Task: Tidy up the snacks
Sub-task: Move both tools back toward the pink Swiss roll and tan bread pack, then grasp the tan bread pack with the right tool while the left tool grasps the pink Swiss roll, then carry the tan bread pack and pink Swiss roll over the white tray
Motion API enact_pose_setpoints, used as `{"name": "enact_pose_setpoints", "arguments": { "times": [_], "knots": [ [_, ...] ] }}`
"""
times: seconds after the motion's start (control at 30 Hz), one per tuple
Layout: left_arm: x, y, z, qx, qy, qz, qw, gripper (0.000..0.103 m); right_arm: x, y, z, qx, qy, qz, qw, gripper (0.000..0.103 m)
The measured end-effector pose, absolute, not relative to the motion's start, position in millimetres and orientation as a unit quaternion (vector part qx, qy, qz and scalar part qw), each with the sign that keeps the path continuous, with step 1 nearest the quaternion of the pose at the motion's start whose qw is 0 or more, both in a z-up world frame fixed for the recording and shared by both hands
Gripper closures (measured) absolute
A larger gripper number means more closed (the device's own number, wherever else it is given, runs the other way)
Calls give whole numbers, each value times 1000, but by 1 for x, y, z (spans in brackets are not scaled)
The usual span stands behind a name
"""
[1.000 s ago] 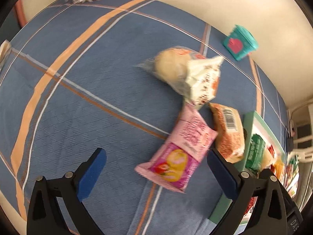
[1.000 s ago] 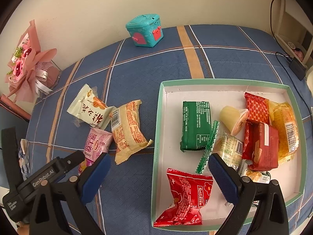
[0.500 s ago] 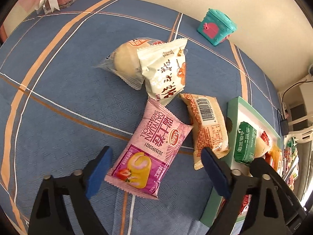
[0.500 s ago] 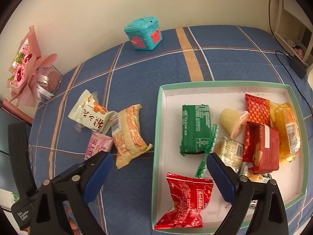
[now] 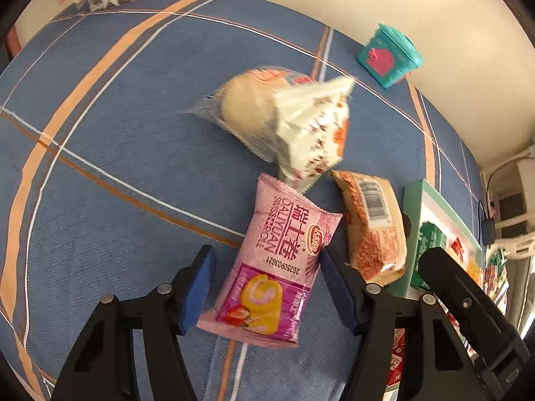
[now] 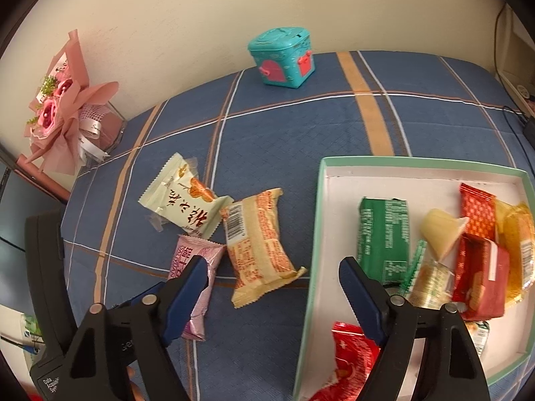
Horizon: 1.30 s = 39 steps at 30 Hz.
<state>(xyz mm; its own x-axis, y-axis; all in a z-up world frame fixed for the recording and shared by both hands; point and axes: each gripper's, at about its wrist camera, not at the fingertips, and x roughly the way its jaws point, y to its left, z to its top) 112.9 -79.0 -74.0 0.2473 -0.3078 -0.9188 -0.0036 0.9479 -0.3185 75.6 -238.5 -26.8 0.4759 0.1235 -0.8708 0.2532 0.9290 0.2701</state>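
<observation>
The pink snack pack [image 5: 277, 274] lies on the blue checked cloth [image 5: 100, 167] between the pads of my left claw [image 5: 264, 287], whose jaws have just been closing; neither pad presses it. Just beside it lies the orange pack [image 6: 259, 242]. My right claw [image 6: 272, 290], half open and closing too, holds nothing, hanging over the tray's [image 6: 319, 234] left edge.

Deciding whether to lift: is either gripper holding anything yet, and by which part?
Nothing held. The closing left gripper straddles the pink Swiss roll pack across its width; pads not pressing. The closing right gripper is empty.
</observation>
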Motion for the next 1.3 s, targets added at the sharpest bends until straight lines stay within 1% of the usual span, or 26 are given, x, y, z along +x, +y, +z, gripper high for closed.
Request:
{"name": "enact_pose_setpoints", "arguments": {
  "times": [0.07,0.23,0.3,0.33,0.4,0.43,0.57,0.6,0.63,0.67,0.77,0.8,0.97,1.3],
  "knots": [
    [116,-72,-74,-139,603,-88,781,37,80,-235,-28,178,513,-34,839,27],
    [121,-57,-76,-159,601,-72,780,37,90,-226,-36,162,522,-28,837,34],
    [122,-56,-78,-162,602,-73,779,37,94,-223,-39,158,526,-25,835,34],
    [123,-56,-78,-161,602,-74,778,39,96,-221,-41,155,528,-25,835,34],
    [125,-56,-80,-160,606,-72,776,40,100,-217,-46,148,531,-25,834,39],
    [126,-56,-81,-161,607,-72,775,40,101,-215,-48,148,533,-24,833,44],
    [128,-53,-85,-168,609,-75,771,41,106,-216,-58,151,541,-30,827,46],
    [128,-52,-86,-169,609,-76,771,42,107,-216,-61,149,545,-32,824,46],
    [127,-50,-86,-169,609,-77,771,43,108,-216,-65,146,548,-34,823,50],
    [128,-50,-87,-170,609,-79,771,43,109,-214,-68,145,550,-30,822,51],
    [128,-52,-87,-175,608,-82,770,51,111,-211,-77,144,557,-29,817,55],
    [129,-55,-87,-177,608,-83,770,54,111,-210,-79,144,559,-28,816,56],
    [129,-60,-84,-179,606,-86,770,62,108,-208,-79,143,557,-28,818,59],
    [120,-65,-64,-169,591,-96,783,64,89,-210,-60,167,542,-20,823,62]
  ]
}}
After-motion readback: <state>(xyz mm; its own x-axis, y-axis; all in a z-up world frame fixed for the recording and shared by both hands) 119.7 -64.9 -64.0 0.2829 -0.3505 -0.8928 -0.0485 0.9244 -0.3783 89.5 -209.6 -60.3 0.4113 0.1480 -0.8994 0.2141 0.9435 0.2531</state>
